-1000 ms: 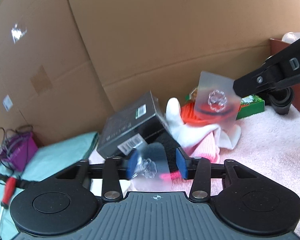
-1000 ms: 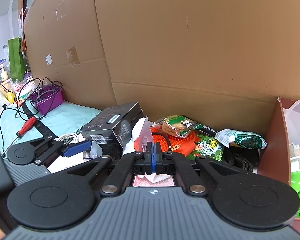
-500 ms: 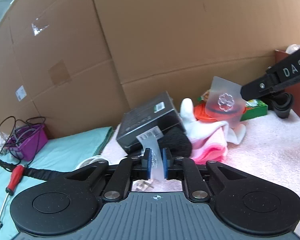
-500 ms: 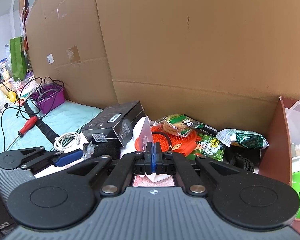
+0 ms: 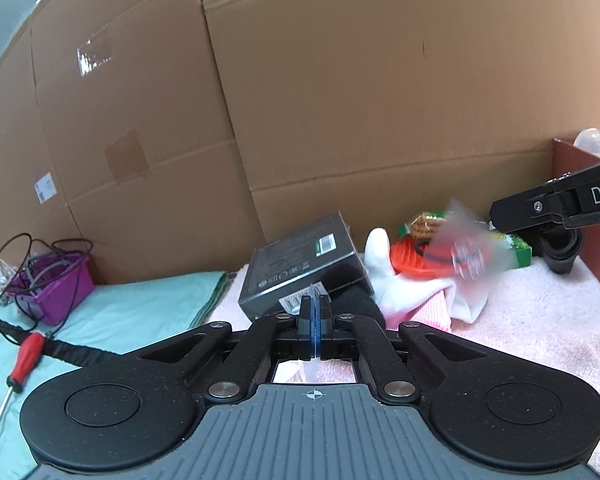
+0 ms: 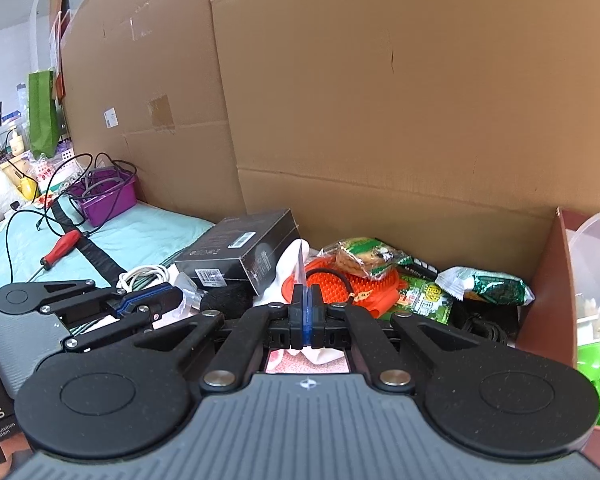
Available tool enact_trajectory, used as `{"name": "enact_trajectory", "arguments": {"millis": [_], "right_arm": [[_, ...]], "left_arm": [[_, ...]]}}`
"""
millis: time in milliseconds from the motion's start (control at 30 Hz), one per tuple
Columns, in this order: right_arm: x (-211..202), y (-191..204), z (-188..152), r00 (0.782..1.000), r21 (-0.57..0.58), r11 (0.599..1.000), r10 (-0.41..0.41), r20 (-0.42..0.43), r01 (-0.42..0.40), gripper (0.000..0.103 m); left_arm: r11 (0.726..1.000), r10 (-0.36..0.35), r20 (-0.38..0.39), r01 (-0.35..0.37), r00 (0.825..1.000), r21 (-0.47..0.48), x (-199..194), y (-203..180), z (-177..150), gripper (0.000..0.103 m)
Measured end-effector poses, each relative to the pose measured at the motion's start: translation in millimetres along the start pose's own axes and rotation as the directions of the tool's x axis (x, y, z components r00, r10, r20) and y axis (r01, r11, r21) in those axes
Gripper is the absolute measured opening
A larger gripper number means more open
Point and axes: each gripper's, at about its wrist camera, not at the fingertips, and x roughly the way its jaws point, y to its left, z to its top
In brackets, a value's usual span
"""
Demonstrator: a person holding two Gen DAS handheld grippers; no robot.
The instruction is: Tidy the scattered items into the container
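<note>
My left gripper [image 5: 315,312] is shut on a thin clear plastic packet [image 5: 314,294], seen edge-on between the blue pads. My right gripper [image 6: 305,308] is shut on a second clear plastic packet [image 6: 300,266], which shows blurred in the left wrist view [image 5: 466,240] above a white sock [image 5: 384,276]. The brown container [image 6: 548,276] stands at the far right and holds clear tubs and green items. The left gripper also shows in the right wrist view [image 6: 168,298], low at the left.
A black box [image 5: 300,268], orange silicone mat [image 6: 352,284], snack packets [image 6: 484,284], pink cloth [image 5: 428,312] and black cup [image 5: 560,248] lie on the pink towel. A cardboard wall stands behind. A purple basket [image 5: 56,288] and red screwdriver [image 5: 24,364] lie left on the teal cloth.
My left gripper closed onto a clear packet and lifted it off the towel. My right gripper stayed shut on its packet, which has moved a little and now looks blurred.
</note>
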Motion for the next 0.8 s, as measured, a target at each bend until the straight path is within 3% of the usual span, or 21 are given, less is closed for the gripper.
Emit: {"name": "enact_trajectory", "arguments": {"millis": [433,467,500,567,633,733,800], "right_arm": [[-12,2,-2,1.0,0.002,1.0,-0.007,0.0,0.007,0.0],[-14,2,-3,1.0,0.005,1.0,-0.003,-0.002,0.003,0.0],[-14,1,-3,1.0,0.007,1.0,0.004,-0.012,-0.004,0.0],[-15,-1,-6,0.999,0.012,1.0,0.013,-0.033,-0.013,0.0],[-17,-3,-12,0.998,0.015,1.0,0.016,-0.059,-0.016,0.001],[-17,-4,-25,0.995,0.008,1.0,0.01,-0.099,-0.009,0.004],[-18,-3,-34,0.994,-0.006,1.0,0.002,-0.111,-0.002,0.004]], "left_arm": [[0.999,-0.042,-0.026,0.042,0.999,-0.002,-7,-5,-11,0.003],[0.999,-0.053,-0.028,0.053,0.998,0.004,-8,-7,-13,0.023],[0.998,-0.062,-0.024,0.063,0.998,0.013,-11,-9,-17,0.027],[0.997,-0.062,-0.017,0.062,0.998,0.041,-15,-14,-24,0.074],[0.997,-0.042,0.008,0.042,0.999,0.063,-20,-18,-30,0.094],[0.994,-0.025,0.022,0.022,0.999,0.109,-23,-25,-30,0.103],[0.988,-0.056,0.005,0.055,0.998,0.147,-21,-31,-31,0.103]]}}
